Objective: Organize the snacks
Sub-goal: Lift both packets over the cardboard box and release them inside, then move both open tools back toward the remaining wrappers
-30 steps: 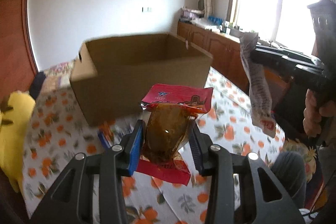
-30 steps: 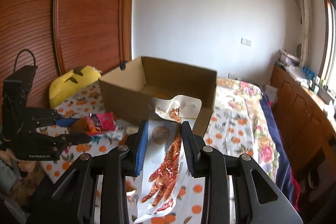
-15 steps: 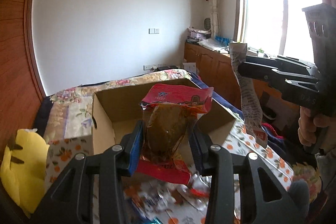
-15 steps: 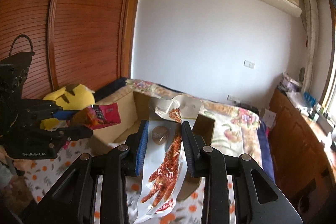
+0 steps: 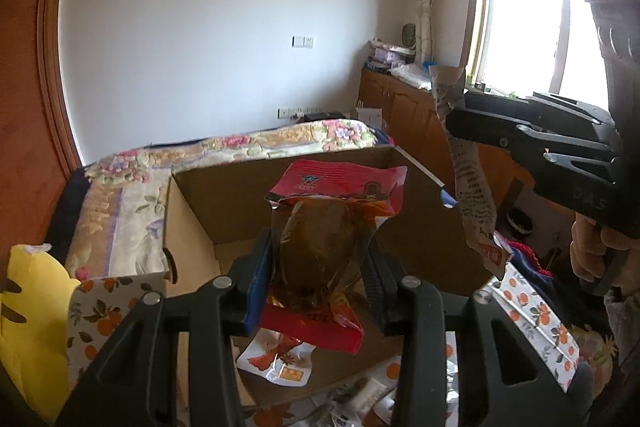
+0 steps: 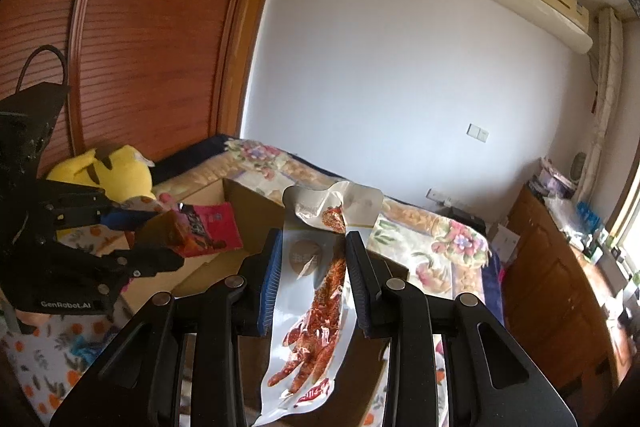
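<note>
The red snack packet point(image 5: 320, 247) sits pinched at its bulging middle in the left gripper point(image 5: 318, 279), above the open cardboard box point(image 5: 224, 195). It looks light, crinkly and slippery. The right gripper point(image 6: 312, 279) clamps a long white pouch point(image 6: 316, 291), limp and dangling, over the box too.

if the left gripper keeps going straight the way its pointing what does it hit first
Probably the far inner wall of the cardboard box. The left gripper, shut on the red snack packet, points over the box's open top toward that wall, though depth is hard to judge.
</note>
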Action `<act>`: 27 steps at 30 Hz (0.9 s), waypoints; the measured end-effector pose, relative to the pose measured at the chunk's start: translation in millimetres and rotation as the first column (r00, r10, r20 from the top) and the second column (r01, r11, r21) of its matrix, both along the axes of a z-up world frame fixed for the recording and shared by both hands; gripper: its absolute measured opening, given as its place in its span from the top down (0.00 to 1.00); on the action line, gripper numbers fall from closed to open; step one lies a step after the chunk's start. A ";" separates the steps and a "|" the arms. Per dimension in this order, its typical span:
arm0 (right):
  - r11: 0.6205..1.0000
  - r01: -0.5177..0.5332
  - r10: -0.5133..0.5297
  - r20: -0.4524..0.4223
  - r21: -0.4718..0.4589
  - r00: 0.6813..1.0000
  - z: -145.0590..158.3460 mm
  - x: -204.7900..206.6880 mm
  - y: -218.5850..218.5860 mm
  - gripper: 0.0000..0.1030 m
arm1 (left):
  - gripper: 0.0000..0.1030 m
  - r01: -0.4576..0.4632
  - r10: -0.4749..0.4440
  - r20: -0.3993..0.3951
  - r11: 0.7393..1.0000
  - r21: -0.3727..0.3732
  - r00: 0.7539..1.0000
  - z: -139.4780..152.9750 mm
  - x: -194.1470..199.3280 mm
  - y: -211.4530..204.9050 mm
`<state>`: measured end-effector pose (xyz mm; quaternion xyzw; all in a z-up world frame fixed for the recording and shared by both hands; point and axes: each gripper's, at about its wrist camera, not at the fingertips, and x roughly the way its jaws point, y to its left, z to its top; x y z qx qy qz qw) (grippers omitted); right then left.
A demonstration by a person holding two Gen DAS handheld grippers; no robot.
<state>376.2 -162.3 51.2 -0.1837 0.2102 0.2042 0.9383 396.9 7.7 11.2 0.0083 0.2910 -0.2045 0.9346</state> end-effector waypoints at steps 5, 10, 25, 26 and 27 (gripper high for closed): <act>1.000 0.011 -0.011 -0.037 -0.013 0.999 -25.4 18.6 -0.2 0.70 | 0.60 0.002 -0.002 -0.051 1.000 0.006 0.999 -25.3 12.9 -1.9; 0.999 0.028 -0.030 -0.084 -0.025 0.996 -49.4 32.8 -0.3 0.70 | 0.57 0.013 -0.011 -0.080 1.000 0.023 0.997 -39.0 16.2 -8.2; 1.000 0.017 -0.013 -0.276 0.013 0.961 -99.8 34.2 -1.4 0.64 | 0.47 -0.021 0.024 -0.064 0.999 0.038 0.998 -40.3 -11.1 2.6; 1.000 0.018 -0.011 -0.282 0.024 0.959 -99.8 32.6 -2.2 0.63 | 0.47 -0.025 0.028 -0.059 0.999 0.041 0.998 -39.5 -17.2 5.1; 0.999 0.020 -0.007 -0.287 0.041 0.958 -98.5 30.4 -4.1 0.63 | 0.47 -0.030 0.033 -0.054 0.999 0.044 0.998 -39.8 -21.8 7.5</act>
